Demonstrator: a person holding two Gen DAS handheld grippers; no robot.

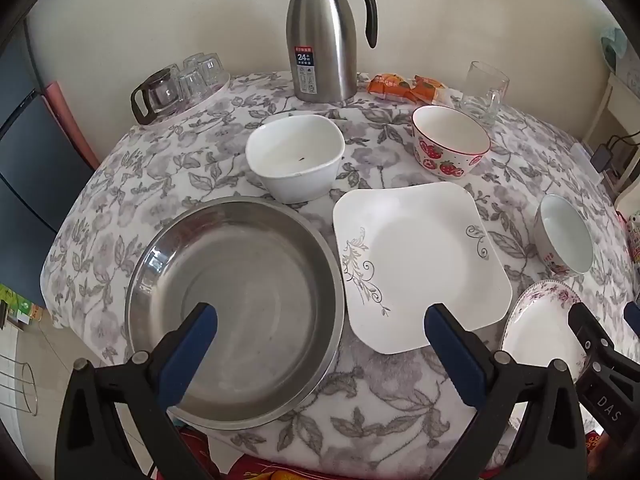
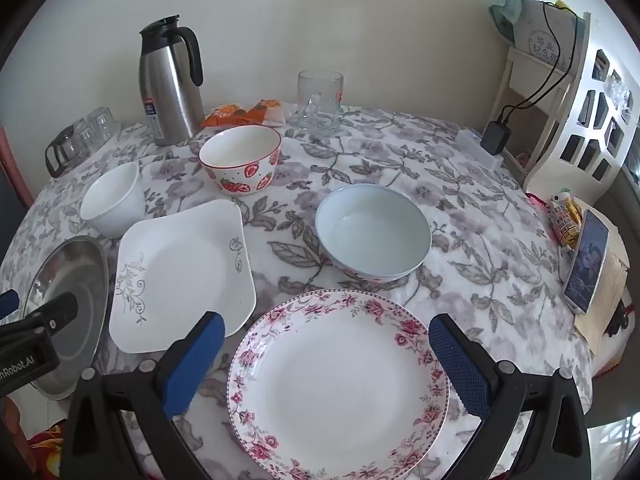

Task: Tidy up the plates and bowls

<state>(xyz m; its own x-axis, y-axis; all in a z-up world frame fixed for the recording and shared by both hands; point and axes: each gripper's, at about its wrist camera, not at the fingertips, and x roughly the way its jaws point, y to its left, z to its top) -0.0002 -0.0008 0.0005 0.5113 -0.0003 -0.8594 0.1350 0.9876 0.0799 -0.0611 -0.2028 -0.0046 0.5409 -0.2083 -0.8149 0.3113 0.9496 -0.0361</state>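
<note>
Round table (image 1: 280,408) under a grey floral cloth, both grippers hovering above its near edge and tilting down. Left gripper (image 1: 320,324): jaws standing wide apart, nothing between the pads, hanging over the steel basin (image 1: 240,280) and the square white plate (image 1: 420,264); those two are sitting side by side at the near edge, rims almost touching. Right gripper (image 2: 326,338): jaws also spread fully, gripping nothing, hanging over the round plate with pink flower border (image 2: 336,380), which is lying flat at the near edge, just right of the square plate. Pale blue bowl (image 2: 374,232) is sitting upright just behind the round plate, towards the table's middle. Strawberry-pattern bowl (image 2: 242,164) and plain white square bowl (image 1: 296,156) are standing farther back, apart from each other. Along the far edge: steel thermos jug (image 1: 324,40), orange snack packets (image 1: 408,86), glass mug (image 2: 320,100). Upturned glasses (image 1: 184,80) are crowding the far left edge. A phone (image 2: 588,260) is leaning at the right edge.
</note>
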